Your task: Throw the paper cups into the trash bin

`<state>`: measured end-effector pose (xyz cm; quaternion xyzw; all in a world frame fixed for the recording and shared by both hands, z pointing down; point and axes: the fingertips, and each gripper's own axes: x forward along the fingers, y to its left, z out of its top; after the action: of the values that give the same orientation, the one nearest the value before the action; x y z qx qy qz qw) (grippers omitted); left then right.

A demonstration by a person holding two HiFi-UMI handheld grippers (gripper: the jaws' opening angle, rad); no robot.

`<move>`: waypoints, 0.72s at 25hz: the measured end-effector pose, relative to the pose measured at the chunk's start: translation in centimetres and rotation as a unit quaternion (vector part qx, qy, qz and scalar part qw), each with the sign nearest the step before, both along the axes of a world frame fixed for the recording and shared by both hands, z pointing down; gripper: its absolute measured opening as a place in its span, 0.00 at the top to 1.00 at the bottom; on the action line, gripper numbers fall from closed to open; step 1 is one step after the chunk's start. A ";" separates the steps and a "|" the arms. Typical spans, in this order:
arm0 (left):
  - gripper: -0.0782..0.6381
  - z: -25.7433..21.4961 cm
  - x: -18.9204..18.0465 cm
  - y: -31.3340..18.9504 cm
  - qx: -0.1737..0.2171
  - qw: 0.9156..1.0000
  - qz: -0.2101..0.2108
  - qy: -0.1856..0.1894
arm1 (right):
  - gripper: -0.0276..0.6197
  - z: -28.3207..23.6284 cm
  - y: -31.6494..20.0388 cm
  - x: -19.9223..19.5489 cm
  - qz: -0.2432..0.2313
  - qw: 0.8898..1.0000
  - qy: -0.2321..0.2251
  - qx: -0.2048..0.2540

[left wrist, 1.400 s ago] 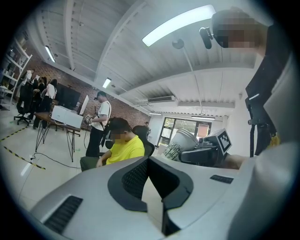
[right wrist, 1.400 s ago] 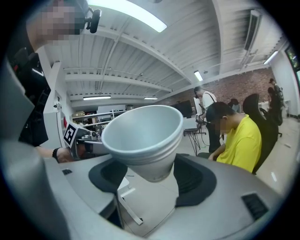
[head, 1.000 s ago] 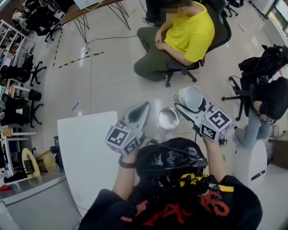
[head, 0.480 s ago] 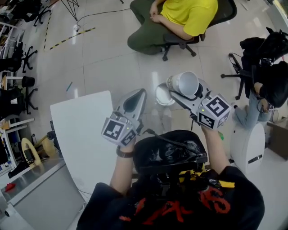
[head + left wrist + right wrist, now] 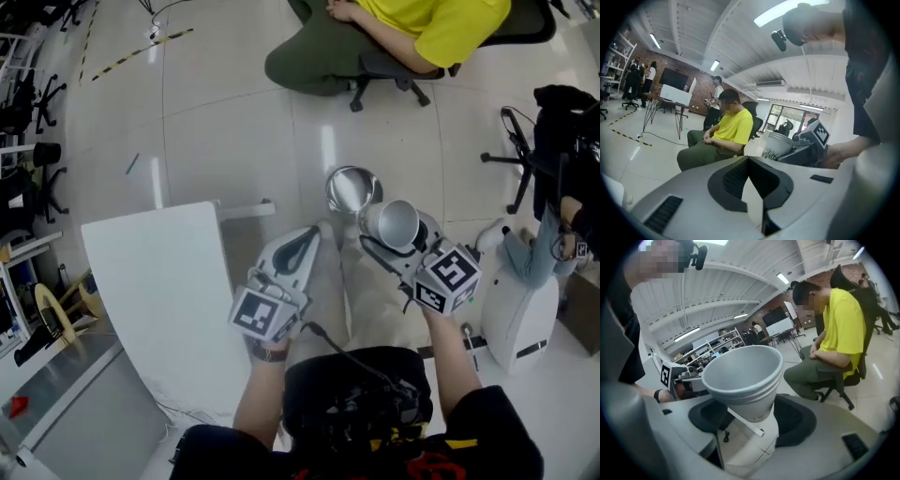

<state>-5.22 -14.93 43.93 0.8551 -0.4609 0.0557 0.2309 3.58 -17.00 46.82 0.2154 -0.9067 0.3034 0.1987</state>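
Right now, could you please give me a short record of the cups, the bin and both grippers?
paper cups: nested stack, held in the right gripper, not yet in the bin
trash bin: round, metal, on the floor just ahead of both grippers
right gripper: closed on the cups
left gripper: jaws together, empty
person: yellow shirt, seated beyond the bin

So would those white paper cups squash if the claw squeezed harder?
Probably a little: the white paper cups look thin-walled, though the nested rims suggest a stack, so stiffer. Likely very light: the right claw holds them by the base. The round sides might roll if dropped.
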 end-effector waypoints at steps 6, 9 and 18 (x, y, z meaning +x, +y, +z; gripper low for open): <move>0.89 11.3 -0.8 1.4 -0.065 0.997 -0.029 -0.003 | 0.47 12.3 1.2 0.6 -0.004 0.998 0.028 -0.065; 0.89 17.1 -1.0 1.6 -0.084 0.996 -0.038 -0.001 | 0.47 19.6 1.5 0.6 0.004 0.994 0.037 -0.099; 0.89 26.8 -0.8 0.6 -0.094 0.994 -0.056 0.019 | 0.47 38.5 0.5 0.1 -0.016 0.983 0.096 -0.156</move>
<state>-6.07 -14.34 70.78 0.8034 -0.4962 0.0692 0.3216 3.63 -16.47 85.27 0.1956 -0.8284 0.4155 0.3208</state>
